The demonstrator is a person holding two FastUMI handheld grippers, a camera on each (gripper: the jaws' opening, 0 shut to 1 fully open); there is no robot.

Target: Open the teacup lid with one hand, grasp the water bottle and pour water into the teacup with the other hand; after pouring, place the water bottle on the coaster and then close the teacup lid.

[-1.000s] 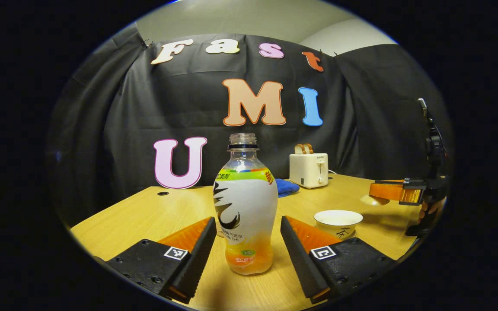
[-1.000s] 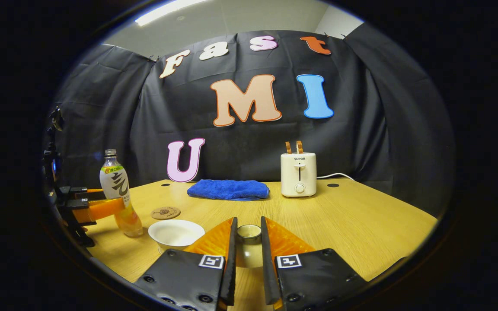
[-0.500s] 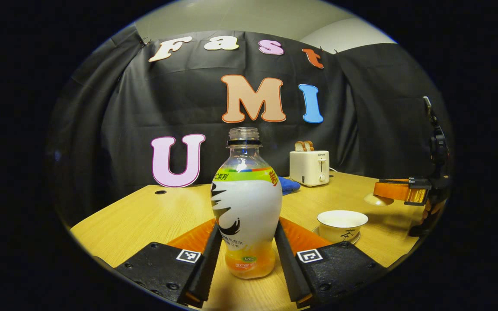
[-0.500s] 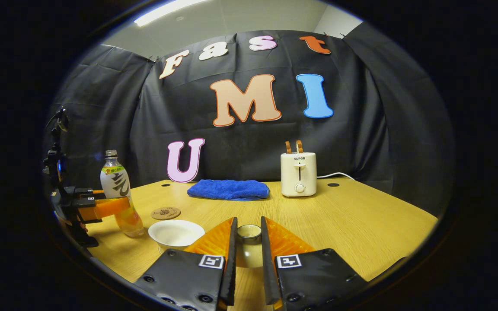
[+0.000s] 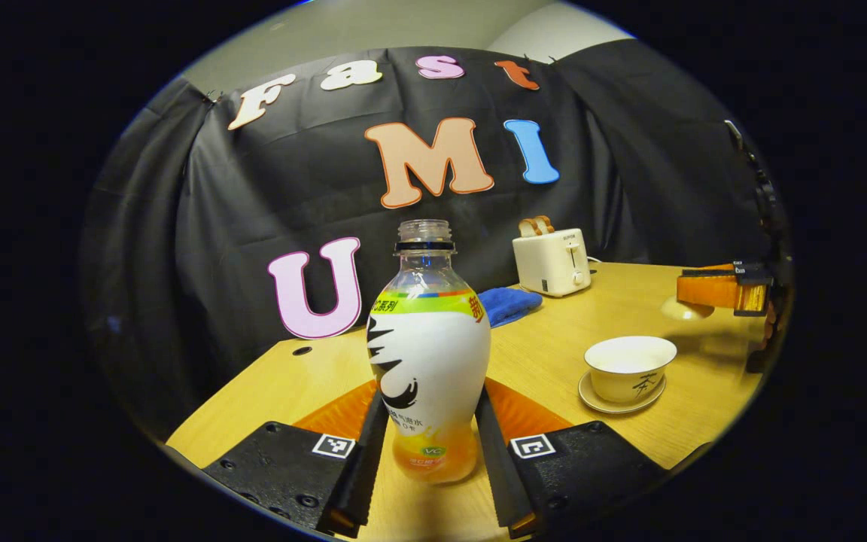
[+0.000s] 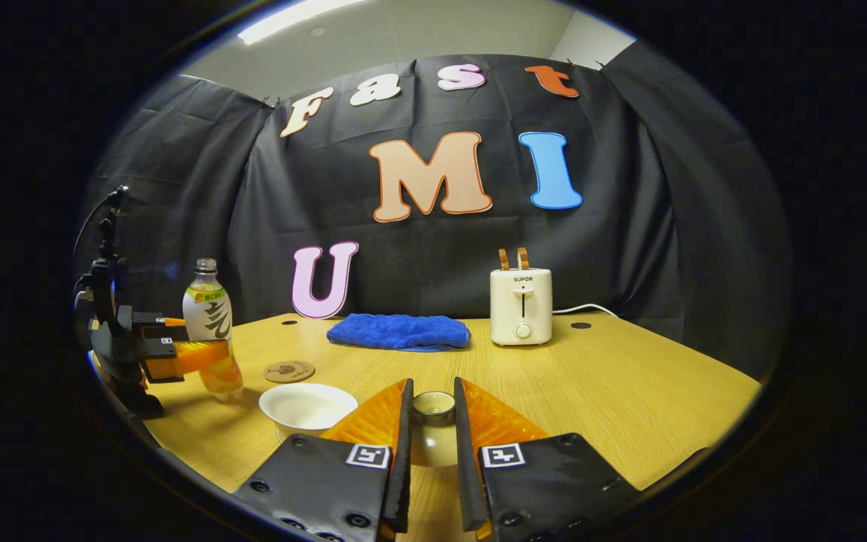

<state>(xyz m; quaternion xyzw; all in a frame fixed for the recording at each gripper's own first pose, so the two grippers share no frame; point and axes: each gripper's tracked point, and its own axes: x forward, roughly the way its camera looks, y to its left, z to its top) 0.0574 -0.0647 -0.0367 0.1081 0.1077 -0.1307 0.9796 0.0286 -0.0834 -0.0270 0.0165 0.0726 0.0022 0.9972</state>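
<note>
An uncapped water bottle [image 5: 427, 361] with a white label and orange liquid stands upright between my left gripper's fingers [image 5: 427, 459], which press on its lower sides. The open white teacup [image 5: 629, 367] sits on its saucer to the right. Beyond it, the right gripper [image 5: 719, 290] holds the lid [image 5: 678, 309] over the table. In the right gripper view, my right gripper [image 6: 431, 452] is shut on the small round teacup lid [image 6: 433, 410]. The teacup [image 6: 305, 406] lies just left of it. The round coaster [image 6: 288, 370] is behind the cup, and the bottle [image 6: 211, 331] is in the left gripper [image 6: 177, 354].
A folded blue cloth [image 6: 400, 331] and a white toaster [image 6: 521, 305] with toast in it stand at the back of the wooden table [image 6: 614, 384]. The toaster's cord runs off to the right. The table's near edges are close to both grippers.
My left gripper's fingers closed from wide open onto the bottle. The left view has since tilted, and the bottle has shifted slightly with the gripper. The right gripper keeps still with the lid.
</note>
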